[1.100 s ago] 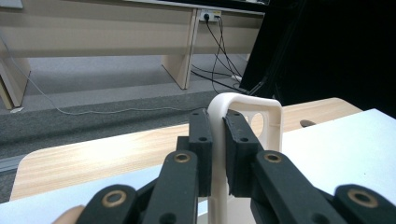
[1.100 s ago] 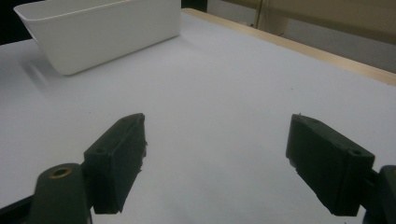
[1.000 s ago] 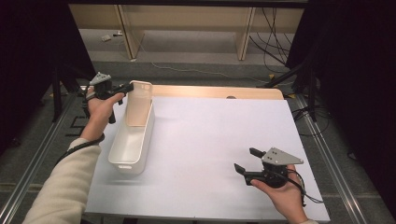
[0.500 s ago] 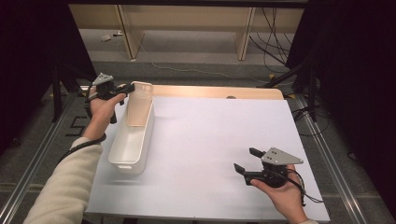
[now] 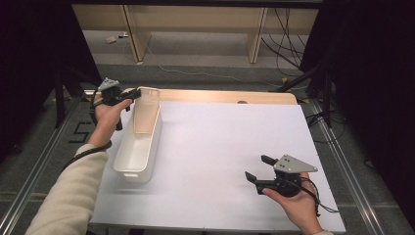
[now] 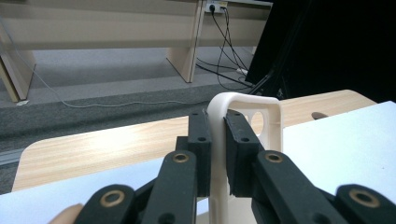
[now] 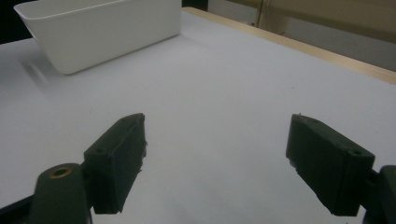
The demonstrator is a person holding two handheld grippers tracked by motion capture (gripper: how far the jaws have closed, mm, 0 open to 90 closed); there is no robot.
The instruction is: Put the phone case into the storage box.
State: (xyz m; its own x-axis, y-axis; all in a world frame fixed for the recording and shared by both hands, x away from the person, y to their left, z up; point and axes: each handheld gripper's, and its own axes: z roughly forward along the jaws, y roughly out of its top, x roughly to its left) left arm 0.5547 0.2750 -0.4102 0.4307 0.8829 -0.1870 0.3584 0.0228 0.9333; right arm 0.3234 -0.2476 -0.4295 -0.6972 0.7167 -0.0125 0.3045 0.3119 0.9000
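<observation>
White bin's [image 7: 100,32] far end beyond the right gripper view's top edge.

The left tongs [image 6: 217,158] are black, with blocky pads, screw holes and brass-ringed pivots. The right tongs [image 5: 258,168] carry a grey three-cornered plate and trail a black cable. A cream sleeve [image 5: 68,196] covers the left forearm.

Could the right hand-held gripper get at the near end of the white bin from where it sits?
Probably yes. The right hand-held gripper has its jaws open and nothing between them, and only bare white tabletop lies between it and the bin. The left hand-held gripper clamps the far rim, away from that path.
</observation>
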